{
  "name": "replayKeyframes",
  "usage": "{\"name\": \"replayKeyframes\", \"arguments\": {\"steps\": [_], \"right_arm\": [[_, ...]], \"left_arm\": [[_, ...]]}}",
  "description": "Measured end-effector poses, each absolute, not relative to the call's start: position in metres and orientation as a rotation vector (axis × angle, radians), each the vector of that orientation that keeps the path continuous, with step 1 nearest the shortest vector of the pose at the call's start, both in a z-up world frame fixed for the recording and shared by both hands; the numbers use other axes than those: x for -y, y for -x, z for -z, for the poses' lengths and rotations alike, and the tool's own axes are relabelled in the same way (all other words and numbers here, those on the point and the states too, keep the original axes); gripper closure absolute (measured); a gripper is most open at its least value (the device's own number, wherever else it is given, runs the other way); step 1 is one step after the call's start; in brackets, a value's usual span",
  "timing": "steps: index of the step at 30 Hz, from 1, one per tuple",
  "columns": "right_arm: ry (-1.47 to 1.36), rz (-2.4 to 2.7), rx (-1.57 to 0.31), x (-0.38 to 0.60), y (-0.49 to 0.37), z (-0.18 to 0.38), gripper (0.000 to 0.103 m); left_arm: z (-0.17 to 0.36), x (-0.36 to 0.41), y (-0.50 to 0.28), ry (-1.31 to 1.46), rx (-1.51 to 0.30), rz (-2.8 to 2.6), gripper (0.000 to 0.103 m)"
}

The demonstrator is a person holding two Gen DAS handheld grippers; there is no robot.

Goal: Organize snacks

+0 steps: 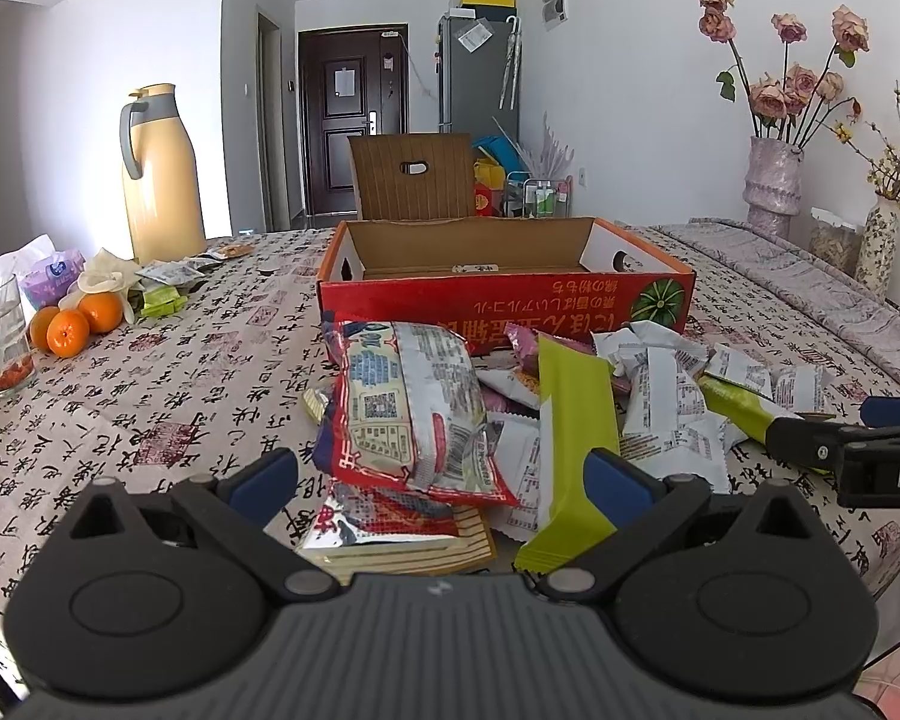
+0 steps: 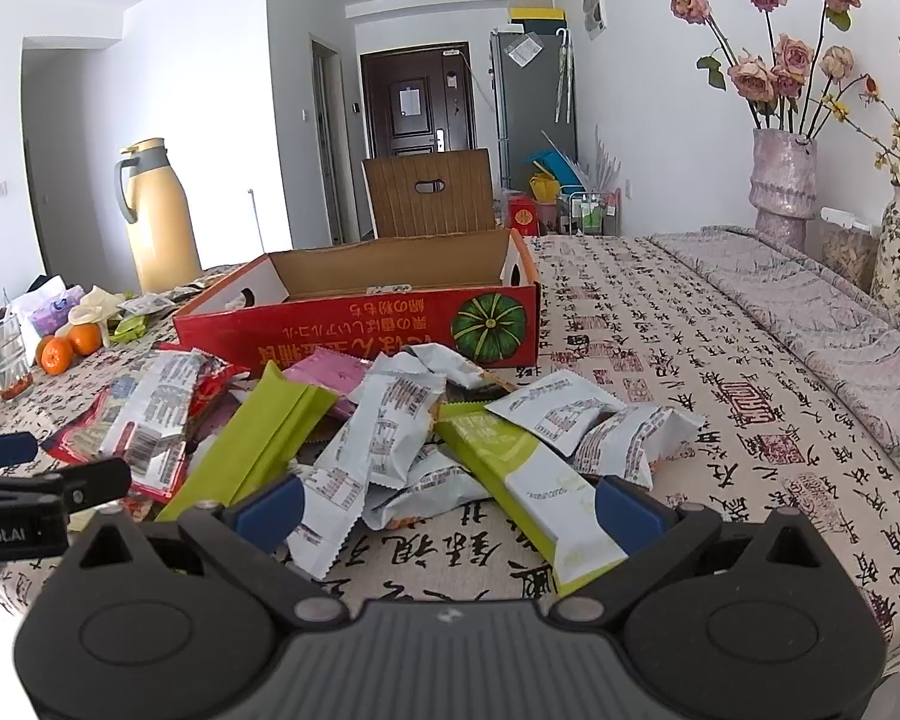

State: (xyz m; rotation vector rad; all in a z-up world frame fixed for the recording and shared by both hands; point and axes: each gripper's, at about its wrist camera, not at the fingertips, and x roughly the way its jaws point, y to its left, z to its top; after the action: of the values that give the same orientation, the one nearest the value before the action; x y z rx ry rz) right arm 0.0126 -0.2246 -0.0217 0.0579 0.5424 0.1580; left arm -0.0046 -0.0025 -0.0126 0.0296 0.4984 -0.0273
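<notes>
- We see a table point(image 1: 150, 408) draped in cream cloth printed with black calligraphy and red seals.
- A shallow rectangular cardboard box point(image 1: 504, 294) sits on it, glossy red outside with a green pumpkin picture, plain brown inside, one perforated flap standing upright at the back.
- A tall, smooth yellow thermos jug point(image 1: 161, 180) with a grey handle stands at the far left of the table.
- The snack pile point(image 2: 354, 420) lies loose on the cloth just in front of the box: crinkled silver-white foil packets, long flat lime-green wrappers, a pink pack and a puffy red-edged pouch point(image 1: 411, 414).
- Our left gripper point(image 1: 441, 483) is spread wide, its blue pads on either side of the red-edged pouch and a lime-green bar point(image 1: 570, 444), gripping nothing.
- Our right gripper point(image 2: 447, 504) is likewise spread, flanking white packets and a green-and-white bar point(image 2: 528, 480), nothing clamped.
- Three round oranges point(image 1: 72, 324) rest at the left.
</notes>
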Motion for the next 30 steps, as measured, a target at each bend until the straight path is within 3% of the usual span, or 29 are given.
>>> {"name": "replayKeyframes", "arguments": {"steps": [19, 30], "right_arm": [[-0.076, -0.114, -0.501, 0.243, -0.017, 0.02, 0.0], [-0.03, -0.055, -0.485, 0.27, -0.04, 0.018, 0.006]], "left_arm": [[0.012, -0.007, 0.003, 0.014, -0.497, 0.04, 0.0], [0.01, -0.005, -0.007, 0.003, -0.498, 0.017, 0.0]]}}
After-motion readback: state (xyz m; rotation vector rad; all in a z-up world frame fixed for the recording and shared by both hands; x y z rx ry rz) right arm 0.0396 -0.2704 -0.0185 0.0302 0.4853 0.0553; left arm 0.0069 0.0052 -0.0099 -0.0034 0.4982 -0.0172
